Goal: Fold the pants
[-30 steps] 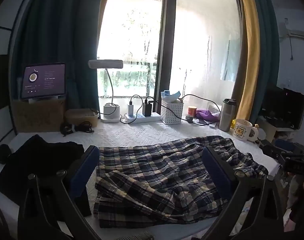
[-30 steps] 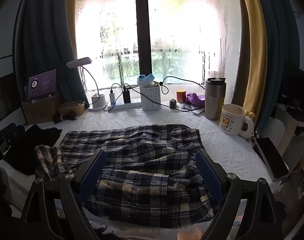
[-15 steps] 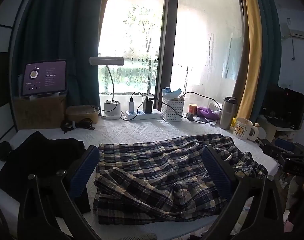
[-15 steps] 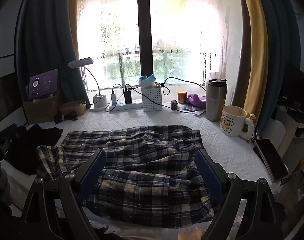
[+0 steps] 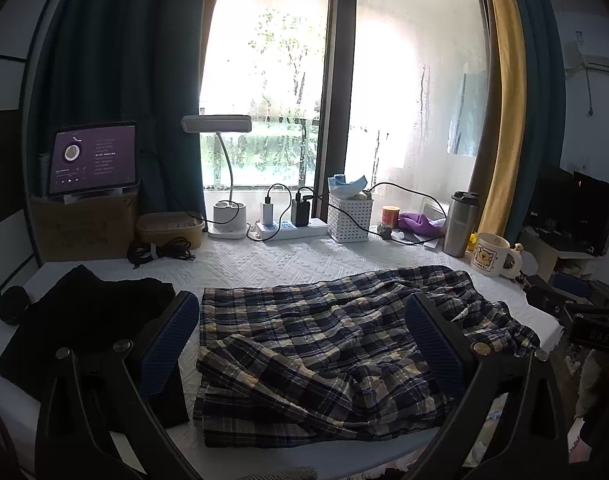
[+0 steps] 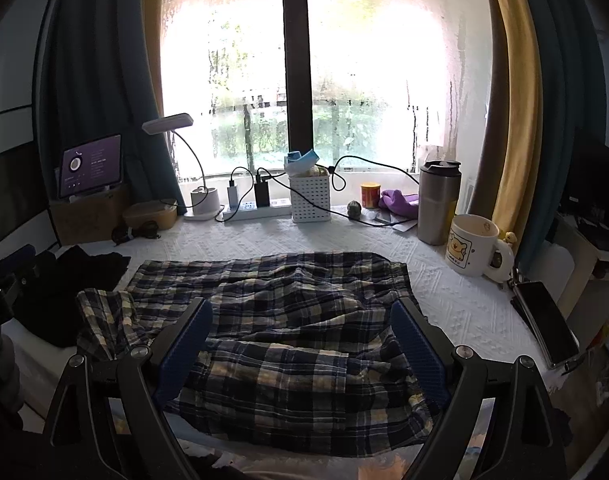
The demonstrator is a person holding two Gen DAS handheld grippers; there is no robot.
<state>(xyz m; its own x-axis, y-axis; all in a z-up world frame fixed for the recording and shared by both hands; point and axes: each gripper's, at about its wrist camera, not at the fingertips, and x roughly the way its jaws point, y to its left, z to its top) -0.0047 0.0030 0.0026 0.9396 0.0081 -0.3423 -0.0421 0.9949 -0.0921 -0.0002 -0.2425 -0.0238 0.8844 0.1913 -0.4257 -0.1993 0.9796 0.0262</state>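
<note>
White slotted basket: seen at the back by the window, at twelve o'clock from the pants; blue and white crumpled items were held in it, their kind not told.
Lidded tub: a shallow yellowish container was set at eleven o'clock, beside the lamp base; its contents could not be made out.
Mug: a white cartoon-printed mug was stood at two o'clock, just beside the steel tumbler; nothing inside could be seen.
Cardboard box: a lit tablet was propped on top.
Plaid pants: spread rumpled across the white quilted cover, with a fold of cloth doubled over at the near edge; a black garment was laid at nine o'clock.
Left gripper: jaws were held wide apart over the near half of the pants, nothing clamped.
Right gripper: jaws were likewise spread wide, the pants framed between the blue pads, no cloth pinched.
</note>
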